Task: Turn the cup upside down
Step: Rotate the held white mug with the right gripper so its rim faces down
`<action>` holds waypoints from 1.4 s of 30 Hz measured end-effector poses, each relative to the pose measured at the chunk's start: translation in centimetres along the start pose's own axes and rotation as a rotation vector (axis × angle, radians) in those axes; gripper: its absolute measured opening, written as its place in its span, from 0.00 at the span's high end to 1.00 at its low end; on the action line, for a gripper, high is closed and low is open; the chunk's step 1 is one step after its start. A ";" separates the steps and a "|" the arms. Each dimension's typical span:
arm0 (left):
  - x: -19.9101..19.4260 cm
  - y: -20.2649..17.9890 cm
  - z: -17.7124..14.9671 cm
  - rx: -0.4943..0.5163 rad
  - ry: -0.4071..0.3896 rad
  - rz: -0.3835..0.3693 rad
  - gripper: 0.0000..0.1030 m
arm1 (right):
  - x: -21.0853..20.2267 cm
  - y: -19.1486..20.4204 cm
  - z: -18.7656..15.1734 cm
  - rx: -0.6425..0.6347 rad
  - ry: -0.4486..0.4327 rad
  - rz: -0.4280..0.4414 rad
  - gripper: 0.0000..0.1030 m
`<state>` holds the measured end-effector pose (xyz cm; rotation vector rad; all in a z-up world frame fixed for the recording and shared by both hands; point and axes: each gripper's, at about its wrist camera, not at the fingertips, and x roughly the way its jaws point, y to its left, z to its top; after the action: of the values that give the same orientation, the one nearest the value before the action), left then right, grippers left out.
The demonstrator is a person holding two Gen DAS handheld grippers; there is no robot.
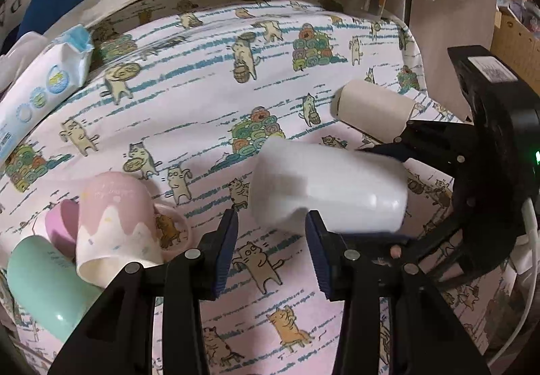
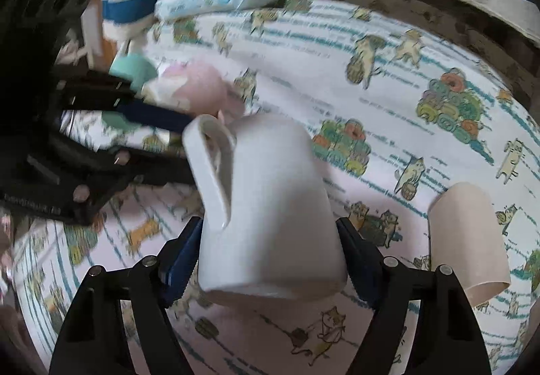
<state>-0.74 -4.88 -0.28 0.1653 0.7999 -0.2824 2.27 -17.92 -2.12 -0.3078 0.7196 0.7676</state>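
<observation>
A white mug with a handle is held between the pads of my right gripper, tilted with its base away from the camera and its rim near the fingers, above the cat-print tablecloth. In the left wrist view the same white mug lies sideways in the air just ahead of my left gripper, which is open and empty. My right gripper enters that view from the right, shut on the mug.
A pink-and-white mug, a green cup and a purple cup sit at the left. A beige cup lies on its side at the right. A tissue pack lies at the back left.
</observation>
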 end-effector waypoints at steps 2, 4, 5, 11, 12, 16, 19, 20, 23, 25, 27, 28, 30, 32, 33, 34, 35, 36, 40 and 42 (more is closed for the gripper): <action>-1.0 0.5 -0.4 -0.009 -0.019 0.001 0.60 | -1.0 -0.2 0.3 0.057 -0.028 -0.007 0.24; -1.9 1.1 -0.9 -0.020 -0.041 0.010 0.60 | -2.0 0.1 0.3 0.075 -0.039 -0.023 0.24; -2.4 1.4 -1.3 -0.027 -0.050 0.011 0.60 | -2.8 0.6 0.1 0.071 -0.040 -0.033 0.24; -4.0 2.5 -3.5 -0.059 -0.068 -0.015 0.60 | -6.2 3.0 0.3 0.075 -0.071 -0.066 0.24; -4.1 2.6 -3.8 -0.064 -0.071 -0.017 0.60 | -6.8 3.3 0.5 0.077 -0.081 -0.067 0.24; -5.4 3.3 -4.9 -0.086 -0.093 -0.033 0.60 | -7.7 4.6 0.9 0.066 -0.099 -0.100 0.24; -5.9 3.8 -5.6 -0.097 -0.100 -0.030 0.60 | -7.7 4.8 1.2 0.077 -0.094 -0.102 0.24; -6.0 4.0 -5.8 -0.102 -0.098 -0.030 0.60 | -7.7 4.9 1.4 0.079 -0.095 -0.099 0.24; -6.2 4.2 -6.1 -0.104 -0.097 -0.031 0.60 | -8.1 5.4 2.0 0.065 -0.111 -0.107 0.24; -6.4 4.2 -6.3 -0.107 -0.103 -0.035 0.60 | -8.3 5.8 2.4 0.057 -0.119 -0.110 0.24; -6.6 4.1 -6.3 -0.107 -0.111 -0.054 0.60 | -8.3 6.2 2.9 0.051 -0.128 -0.106 0.24; -6.7 4.0 -6.3 -0.107 -0.115 -0.072 0.60 | -8.3 6.3 3.1 0.048 -0.131 -0.107 0.24; -6.8 3.7 -6.5 -0.108 -0.117 -0.130 0.60 | -8.2 6.8 3.5 0.040 -0.145 -0.117 0.24; -6.5 3.0 -7.0 -0.110 -0.102 -0.210 0.60 | -7.9 7.0 3.7 0.044 -0.161 -0.119 0.24; -6.3 2.5 -7.2 -0.104 -0.090 -0.245 0.60 | -7.7 7.1 3.8 0.047 -0.165 -0.115 0.24; -6.1 1.9 -7.5 -0.091 -0.078 -0.282 0.60 | -7.4 7.2 3.8 0.052 -0.168 -0.108 0.24; -5.9 1.3 -7.7 -0.076 -0.070 -0.305 0.60 | -7.0 7.2 3.8 0.057 -0.169 -0.103 0.24; -5.7 0.6 -7.9 -0.056 -0.061 -0.321 0.60 | -6.7 7.3 3.7 0.062 -0.169 -0.099 0.24; -4.5 -1.0 -8.2 -0.027 -0.061 -0.335 0.60 | -5.4 7.5 3.3 0.094 -0.161 -0.090 0.24; -3.9 -0.9 -8.0 -0.059 -0.057 -0.351 0.60 | -4.9 7.6 3.0 0.113 -0.155 -0.084 0.24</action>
<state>-9.07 -2.94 -3.01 -0.0402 0.7774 -0.5918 -4.25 -13.77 3.45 -0.1724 0.5978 0.6607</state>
